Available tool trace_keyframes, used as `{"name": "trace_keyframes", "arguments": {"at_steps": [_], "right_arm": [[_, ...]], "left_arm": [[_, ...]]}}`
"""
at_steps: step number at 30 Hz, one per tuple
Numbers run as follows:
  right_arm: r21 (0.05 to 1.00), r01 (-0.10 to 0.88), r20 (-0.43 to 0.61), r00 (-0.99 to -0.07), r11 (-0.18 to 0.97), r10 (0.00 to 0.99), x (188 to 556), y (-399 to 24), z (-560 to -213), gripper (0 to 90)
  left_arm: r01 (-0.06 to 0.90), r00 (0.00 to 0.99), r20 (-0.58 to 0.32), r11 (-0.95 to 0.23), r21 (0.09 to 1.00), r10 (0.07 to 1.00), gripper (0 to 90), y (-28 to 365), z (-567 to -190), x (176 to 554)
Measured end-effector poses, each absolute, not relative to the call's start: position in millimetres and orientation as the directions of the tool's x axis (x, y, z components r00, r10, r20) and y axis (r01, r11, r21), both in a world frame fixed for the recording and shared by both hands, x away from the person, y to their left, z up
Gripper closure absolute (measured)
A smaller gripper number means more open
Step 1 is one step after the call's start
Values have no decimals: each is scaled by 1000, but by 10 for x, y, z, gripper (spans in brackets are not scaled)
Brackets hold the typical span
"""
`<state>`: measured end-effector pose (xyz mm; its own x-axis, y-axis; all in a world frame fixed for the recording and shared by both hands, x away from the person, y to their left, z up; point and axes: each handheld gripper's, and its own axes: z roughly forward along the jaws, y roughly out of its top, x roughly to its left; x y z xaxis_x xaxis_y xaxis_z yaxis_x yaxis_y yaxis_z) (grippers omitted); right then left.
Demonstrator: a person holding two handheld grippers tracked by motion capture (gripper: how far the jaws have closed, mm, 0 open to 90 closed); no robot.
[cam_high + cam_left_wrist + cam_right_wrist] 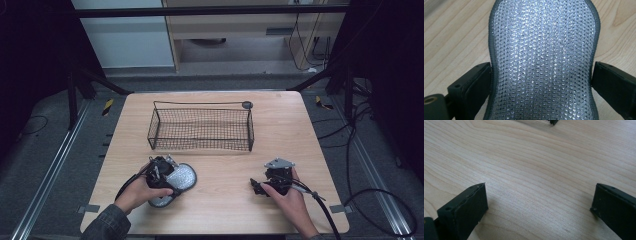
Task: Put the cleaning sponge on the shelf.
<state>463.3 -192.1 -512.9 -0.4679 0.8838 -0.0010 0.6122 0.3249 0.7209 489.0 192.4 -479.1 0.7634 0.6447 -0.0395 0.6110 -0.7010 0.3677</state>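
- Object in hand: a silver mesh pad [544, 57] with a dark stitched border, shaped like an insole, lying flat on the wooden table [220, 200] at its near-left part.
- Long axis: in the high view the silver mesh pad [175, 184] runs from near-left to far-right, with its wider rounded end toward the table's middle. In the left gripper view that axis runs straight away from the camera, in line with the jaws.
- Left gripper [541, 77]: the jaws stand wide, one on each side of the pad's narrowed waist. The left-hand jaw sits right against the border; the right-hand one just beside it. I see no squeeze or buckling in the pad, so I judge it straddled and not gripped.
- Deciding relation: the pad lies directly between and ahead of the left jaws, across its short width. Closing them would take it at the waist; a grip along the length is not on offer from this stance.
- Left hand [142, 192]: wrapped around the gripper body, over the near end of the pad. It is plainly the nearer hand.
- Right gripper [539, 202]: jaws wide apart, bare wood between them, nothing held. In the high view the right gripper [257, 186] rests at the near-right, well apart from the pad.
- Wire basket [201, 145]: black mesh, empty, standing on the far side of the pad toward the table's centre; a likely destination, in my judgement.
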Motion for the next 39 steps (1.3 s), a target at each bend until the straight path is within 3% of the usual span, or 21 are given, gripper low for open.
{"name": "trace_keyframes", "arguments": {"at_steps": [14, 39], "right_arm": [[721, 612, -3, -468, 326, 884, 4634, -1921, -5130, 4], [721, 612, -1, -469, 326, 883, 4635, -1922, -5130, 4]], "left_arm": [[595, 771, -17, -710, 375, 637, 66, 1936, -4751, 4876], [506, 795, 85, -733, 454, 601, 92, 1857, -4279, 4920]]}}
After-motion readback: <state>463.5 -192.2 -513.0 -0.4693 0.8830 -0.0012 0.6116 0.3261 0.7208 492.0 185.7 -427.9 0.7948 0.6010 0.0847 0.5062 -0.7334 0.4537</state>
